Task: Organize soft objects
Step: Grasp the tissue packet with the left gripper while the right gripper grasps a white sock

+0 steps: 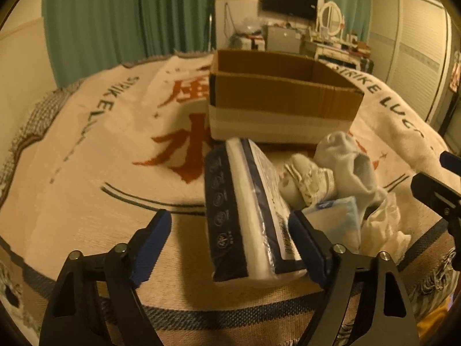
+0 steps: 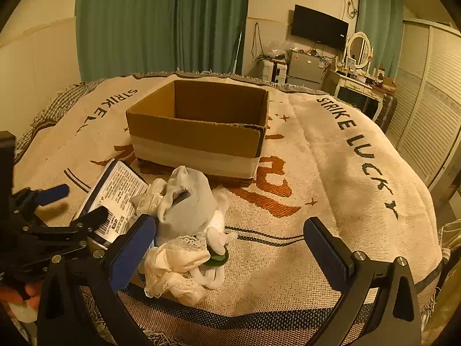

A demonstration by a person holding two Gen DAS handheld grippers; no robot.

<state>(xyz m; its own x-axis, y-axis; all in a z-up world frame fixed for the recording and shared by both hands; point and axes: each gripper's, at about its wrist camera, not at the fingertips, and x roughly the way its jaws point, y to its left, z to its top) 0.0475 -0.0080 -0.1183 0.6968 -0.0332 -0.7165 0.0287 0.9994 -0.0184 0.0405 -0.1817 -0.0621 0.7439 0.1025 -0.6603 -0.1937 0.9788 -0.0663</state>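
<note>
A navy-and-white soft pack (image 1: 245, 213) lies on the bed blanket; my left gripper (image 1: 230, 227) is open and straddles its near end, right pad beside it. It also shows in the right wrist view (image 2: 115, 193). Right of it lies a pile of socks (image 1: 340, 167) and white cloths (image 1: 386, 230), seen too in the right wrist view (image 2: 187, 199). An open, empty cardboard box (image 1: 282, 98) (image 2: 198, 127) stands behind them. My right gripper (image 2: 230, 239) is open and empty, just right of the pile; the left gripper (image 2: 57, 210) appears at its left.
The blanket (image 2: 331, 173) with "STRIKE LUCK" lettering covers the bed. Green curtains (image 2: 161, 20), a TV (image 2: 318, 27), a dresser with mirror (image 2: 357, 80) and a wardrobe (image 2: 432, 101) stand beyond the bed. A small green item (image 2: 217, 258) lies among the cloths.
</note>
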